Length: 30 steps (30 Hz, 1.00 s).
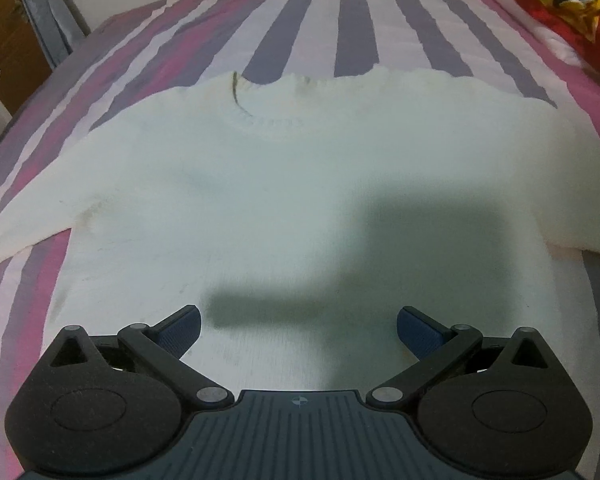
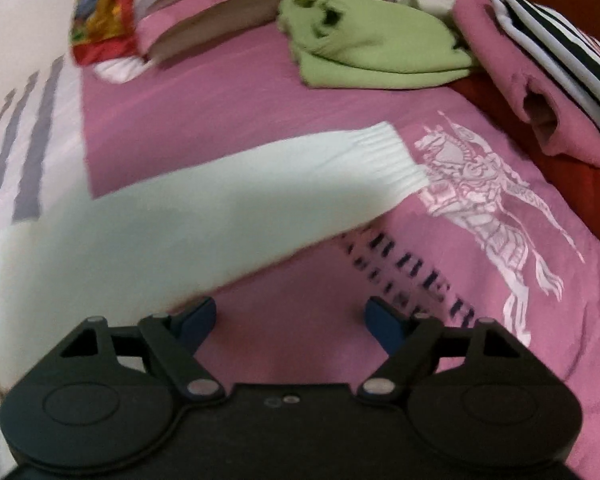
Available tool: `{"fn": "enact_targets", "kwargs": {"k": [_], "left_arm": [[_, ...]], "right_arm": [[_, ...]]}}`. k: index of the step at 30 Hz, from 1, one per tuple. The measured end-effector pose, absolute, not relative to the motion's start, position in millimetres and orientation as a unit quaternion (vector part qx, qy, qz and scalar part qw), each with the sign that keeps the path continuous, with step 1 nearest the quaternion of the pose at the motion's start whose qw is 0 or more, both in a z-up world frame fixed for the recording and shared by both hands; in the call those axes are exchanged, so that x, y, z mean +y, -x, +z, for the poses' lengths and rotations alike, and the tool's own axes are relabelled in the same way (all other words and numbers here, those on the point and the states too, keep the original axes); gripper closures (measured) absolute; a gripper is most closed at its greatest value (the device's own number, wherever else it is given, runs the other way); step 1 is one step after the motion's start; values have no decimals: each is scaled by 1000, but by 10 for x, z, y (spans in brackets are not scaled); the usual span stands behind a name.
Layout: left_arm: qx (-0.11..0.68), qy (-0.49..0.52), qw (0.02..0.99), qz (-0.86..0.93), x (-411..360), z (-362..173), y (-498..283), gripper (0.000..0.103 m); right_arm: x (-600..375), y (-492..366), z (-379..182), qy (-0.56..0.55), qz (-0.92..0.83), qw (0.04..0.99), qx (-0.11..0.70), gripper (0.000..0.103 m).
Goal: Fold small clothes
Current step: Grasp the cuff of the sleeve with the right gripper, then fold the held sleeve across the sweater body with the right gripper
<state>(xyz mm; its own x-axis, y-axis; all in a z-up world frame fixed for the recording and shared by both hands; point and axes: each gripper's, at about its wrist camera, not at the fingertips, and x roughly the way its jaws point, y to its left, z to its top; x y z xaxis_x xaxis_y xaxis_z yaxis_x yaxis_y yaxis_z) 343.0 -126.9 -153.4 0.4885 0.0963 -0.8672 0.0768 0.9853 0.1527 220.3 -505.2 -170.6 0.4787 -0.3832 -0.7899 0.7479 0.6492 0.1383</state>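
Currently: white knit sweater (image 1: 292, 184) flat on striped bedsheet (image 1: 340, 12), collar far. Left gripper (image 1: 299, 322) spread, empty, over hem. Right gripper (image 2: 290, 318) spread, empty; sleeve (image 2: 228, 200) just far-left, running far-right.

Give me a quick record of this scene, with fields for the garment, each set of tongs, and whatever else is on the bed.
garment: white sweater, spread flat, unfolded
sleeve: cuff stretched out on pink bedspread
left tongs: open, over sweater's lower body
right tongs: open, beside the sleeve, holding nothing
other clothes: green garment, pink garment, at far end
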Motion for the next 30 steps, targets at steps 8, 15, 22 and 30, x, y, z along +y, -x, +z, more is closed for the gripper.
{"fn": "enact_targets", "kwargs": {"k": [8,15,22,30], "left_arm": [[502,-89,860,8,-1240,-1599,-3516,0],[492,-118,862,-11,-1279,-1611,-3542,0],[495,-102,863,-11,-1179,-1595,-3562,0],[496,-130,859,-3,-1012,-1574,-3598,0]], "right_arm": [[-5353,-2255,-1737,-280,-385,811,341,43],[-5532,-2269,-1757,-286,-398,810,321,65],[-5536,-2267,-1751,-284,-391,820,308,97],[-5228,-2324,-1517,-247,-354,860,273,98]]}}
